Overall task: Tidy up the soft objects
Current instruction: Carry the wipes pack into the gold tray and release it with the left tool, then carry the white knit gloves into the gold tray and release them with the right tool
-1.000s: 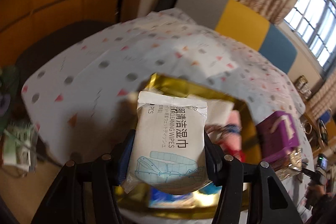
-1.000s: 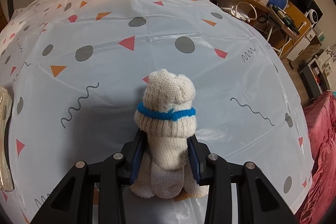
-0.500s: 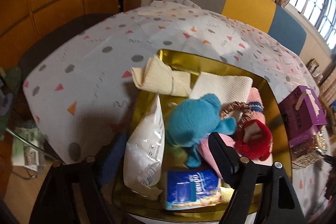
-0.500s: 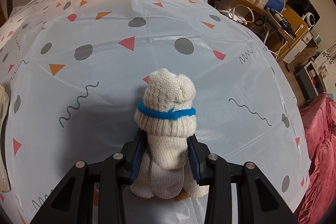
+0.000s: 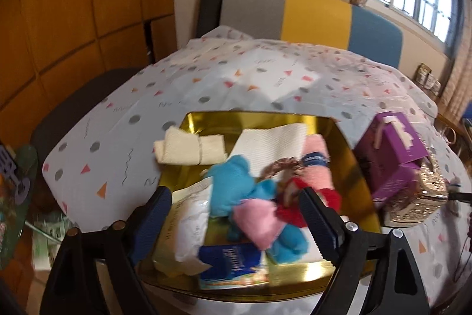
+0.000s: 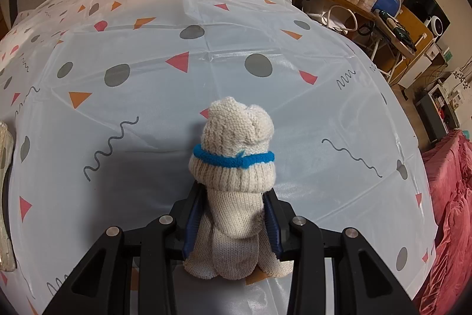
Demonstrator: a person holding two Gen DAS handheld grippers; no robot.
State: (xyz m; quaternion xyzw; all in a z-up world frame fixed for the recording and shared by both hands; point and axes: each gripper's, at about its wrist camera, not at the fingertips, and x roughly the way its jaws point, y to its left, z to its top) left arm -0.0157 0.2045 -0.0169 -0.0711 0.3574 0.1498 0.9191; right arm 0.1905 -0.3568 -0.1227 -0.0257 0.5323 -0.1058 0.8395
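In the left wrist view a gold tray (image 5: 265, 117) on the table holds soft things: a white wipes pack (image 5: 188, 229), a blue plush toy (image 5: 233, 185), a pink cloth (image 5: 259, 222), a cream folded cloth (image 5: 188, 150), a white towel (image 5: 274, 139) and a blue tissue pack (image 5: 230, 259). My left gripper (image 5: 236, 208) is open and empty above the tray's near side. In the right wrist view my right gripper (image 6: 233, 205) is shut on a rolled cream knit glove with a blue band (image 6: 236, 155), held over the patterned tablecloth (image 6: 177, 49).
A purple box (image 5: 392, 155) and a shiny gold bag (image 5: 419, 197) stand right of the tray. A grey, yellow and blue chair back (image 5: 309, 14) is behind the table. In the right wrist view a wooden desk (image 6: 383, 19) and a red blanket (image 6: 448, 211) lie beyond the table's right edge.
My left gripper opened and let go of the wipes pack, which now lies in the tray's near left part; the gripper has pulled back and up. My right gripper has barely moved.
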